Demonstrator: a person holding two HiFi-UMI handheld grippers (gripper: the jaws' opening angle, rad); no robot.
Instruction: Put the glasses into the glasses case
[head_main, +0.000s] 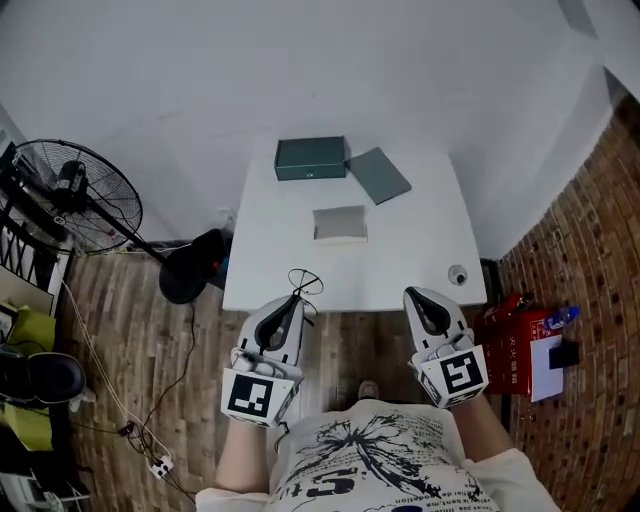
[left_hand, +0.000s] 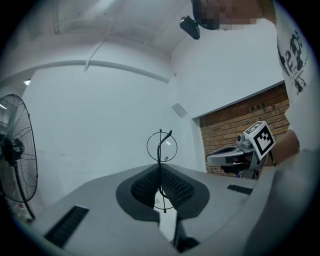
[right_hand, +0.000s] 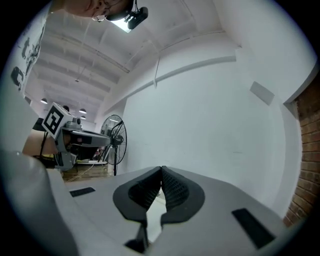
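Observation:
Thin black wire-rimmed glasses (head_main: 304, 283) stick out of my left gripper (head_main: 293, 300), which is shut on them just off the near edge of the white table (head_main: 400, 270). In the left gripper view the glasses (left_hand: 162, 146) stand edge-on between the pads (left_hand: 161, 167). My right gripper (head_main: 415, 295) is shut with nothing in it, also at the table's near edge; its jaws meet in the right gripper view (right_hand: 161, 170). A small grey case (head_main: 340, 223) lies mid-table. A dark green box (head_main: 311, 158) and a flat grey-green lid or pouch (head_main: 379, 175) sit at the far edge.
A small round object (head_main: 457, 275) rests near the table's front right corner. A standing fan (head_main: 70, 195) is on the floor at left, with a cable and power strip (head_main: 160, 466). A red box (head_main: 510, 350) sits on the floor at right. Walls close off the far side.

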